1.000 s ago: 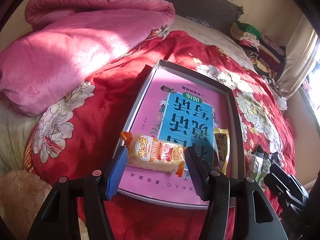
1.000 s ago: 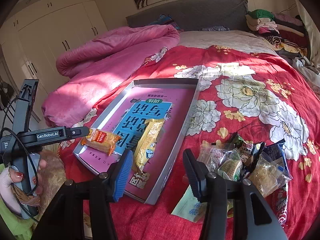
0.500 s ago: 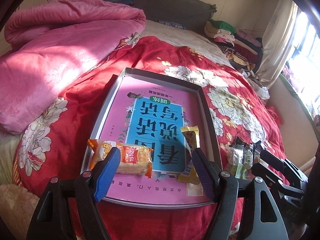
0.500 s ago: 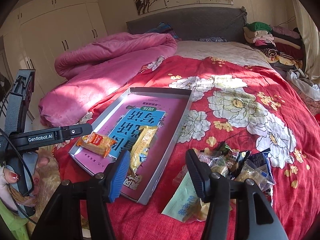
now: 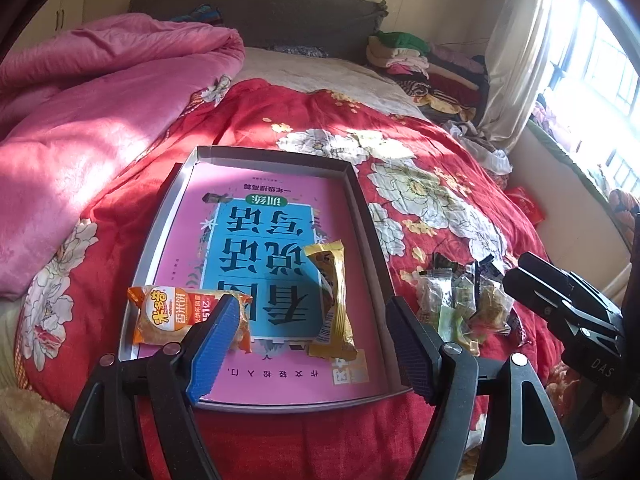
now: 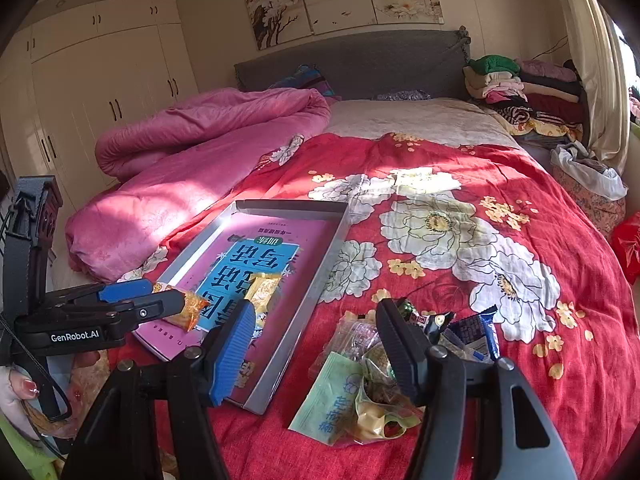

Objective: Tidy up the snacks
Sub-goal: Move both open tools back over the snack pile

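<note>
A grey tray (image 5: 366, 216) (image 6: 320, 276) lined with a pink and blue book lies on the red floral bedspread. In it lie an orange rice-cracker packet (image 5: 176, 318) (image 6: 188, 306) at the near left and a yellow packet (image 5: 332, 300) (image 6: 264, 292) at the near right. A pile of small loose snack packets (image 5: 460, 304) (image 6: 384, 364) lies right of the tray. My left gripper (image 5: 310, 354) (image 6: 158, 298) is open and empty above the tray's near edge. My right gripper (image 6: 316, 358) is open and empty above the pile's left side.
A rolled pink quilt (image 5: 80, 96) (image 6: 192, 160) lies left of the tray. Folded clothes (image 6: 520, 92) are stacked at the far right by the headboard. A curtain and window (image 5: 568, 60) are at the right. White wardrobes (image 6: 100, 100) stand at the left.
My left gripper has let go of the orange packet, which now lies in the tray, and has drawn back and up. My right gripper has risen a little and shifted right.
</note>
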A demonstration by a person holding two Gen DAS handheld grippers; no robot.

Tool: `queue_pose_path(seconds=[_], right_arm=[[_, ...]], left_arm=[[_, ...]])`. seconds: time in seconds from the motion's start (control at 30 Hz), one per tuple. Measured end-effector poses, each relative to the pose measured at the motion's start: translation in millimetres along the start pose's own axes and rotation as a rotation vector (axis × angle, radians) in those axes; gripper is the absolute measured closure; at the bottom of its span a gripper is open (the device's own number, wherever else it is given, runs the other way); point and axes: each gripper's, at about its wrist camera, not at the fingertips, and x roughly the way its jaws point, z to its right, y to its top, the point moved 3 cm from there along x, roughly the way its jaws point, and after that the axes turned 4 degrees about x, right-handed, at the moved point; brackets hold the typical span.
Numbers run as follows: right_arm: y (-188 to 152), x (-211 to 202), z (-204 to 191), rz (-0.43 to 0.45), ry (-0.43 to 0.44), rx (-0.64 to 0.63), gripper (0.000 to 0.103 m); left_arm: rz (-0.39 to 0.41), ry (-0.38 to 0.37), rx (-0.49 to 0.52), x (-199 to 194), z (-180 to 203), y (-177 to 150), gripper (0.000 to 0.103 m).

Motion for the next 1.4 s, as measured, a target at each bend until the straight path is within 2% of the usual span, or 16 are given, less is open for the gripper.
queue_pose_path(seconds=[0.13,0.73,1.27,1.4], right_arm=[[3.3,-8.1,8.8,0.024,-0.024,0.005,0.037],[9.4,-44.3,55.8,0.094,-0.121,0.071,0.037],[-2.4,-51.3,79.3,0.064,-0.158,0.147,0.035],[-5.4,-51.5,84.2,0.052,-0.166,0.162,0.035]], left_arm=[[0.005,-0.018,0.027,-0.9,8.8,0.0,0.026],[0.003,-0.073,0.117,-3.0,40.8,-5.5,0.026],[-0.079,-0.202,0.153,10.2,81.3,-21.4,0.026],[-0.098,-0.214,0.159,13.4,88.1,-25.9,0.026]])
